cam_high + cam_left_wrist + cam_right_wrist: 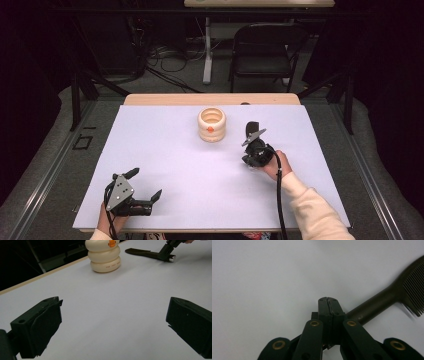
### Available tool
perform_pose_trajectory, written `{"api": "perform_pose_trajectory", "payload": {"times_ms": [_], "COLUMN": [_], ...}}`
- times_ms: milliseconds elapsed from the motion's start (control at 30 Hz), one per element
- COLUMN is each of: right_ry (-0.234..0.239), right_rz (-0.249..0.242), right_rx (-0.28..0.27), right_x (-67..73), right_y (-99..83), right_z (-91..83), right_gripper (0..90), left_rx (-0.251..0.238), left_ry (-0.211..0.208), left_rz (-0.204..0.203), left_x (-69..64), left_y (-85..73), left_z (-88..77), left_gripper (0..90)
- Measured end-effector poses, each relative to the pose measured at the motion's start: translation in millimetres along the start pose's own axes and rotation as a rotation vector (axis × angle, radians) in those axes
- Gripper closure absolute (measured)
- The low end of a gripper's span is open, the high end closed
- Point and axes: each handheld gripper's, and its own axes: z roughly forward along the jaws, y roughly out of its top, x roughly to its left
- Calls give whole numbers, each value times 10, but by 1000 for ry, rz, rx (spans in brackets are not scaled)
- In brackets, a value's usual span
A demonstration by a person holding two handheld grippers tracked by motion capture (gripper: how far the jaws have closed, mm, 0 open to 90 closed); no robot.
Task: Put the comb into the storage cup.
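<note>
High view: two grippers over a white table [165,165].
Left gripper [145,186] gapes, near-left; right gripper [328,300] is clenched beside a dark comb [387,296].

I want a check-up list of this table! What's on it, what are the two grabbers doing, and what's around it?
Surface: white sheet on a wooden table.
Job's things: cream ribbed container with an orange spot, upright; dark comb lying flat.
Clutter: nothing seen.
Grippers: left gripper open, holding nothing; right gripper shut, the comb's handle beside its jaws.
Cables: black cable trailing from the right gripper.
Surroundings: black chair, floor cables, dark room.
</note>
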Motion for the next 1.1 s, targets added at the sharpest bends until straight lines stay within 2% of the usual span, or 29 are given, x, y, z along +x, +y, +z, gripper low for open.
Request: {"api": "perform_pose_trajectory", "payload": {"times_ms": [133,467,533,633,700,867,1100], "right_ry": [-3,-28,-31,-48,-46,-62,-78], "right_rz": [-5,34,25,53,46,79,81], "right_rx": [4,15,13,18,19,21,29], "right_x": [-20,-104,-138,-181,-204,-264,-305], "right_y": [-20,-116,-133,-173,-180,-225,-236], "right_z": [-16,-82,-88,-110,-112,-127,-136], "right_gripper": [900,900,900,900,900,900,900], "left_rx": [0,0,1,1,1,2,1], "left_ry": [0,-1,-3,-3,-3,-5,-5], "left_rz": [3,4,3,4,3,3,1], "left_x": [1,1,1,1,2,1,1], "left_y": [1,1,1,1,1,1,1], "left_z": [0,0,0,0,1,2,2], "left_gripper": [1,1,1,1,1,1,1]}}
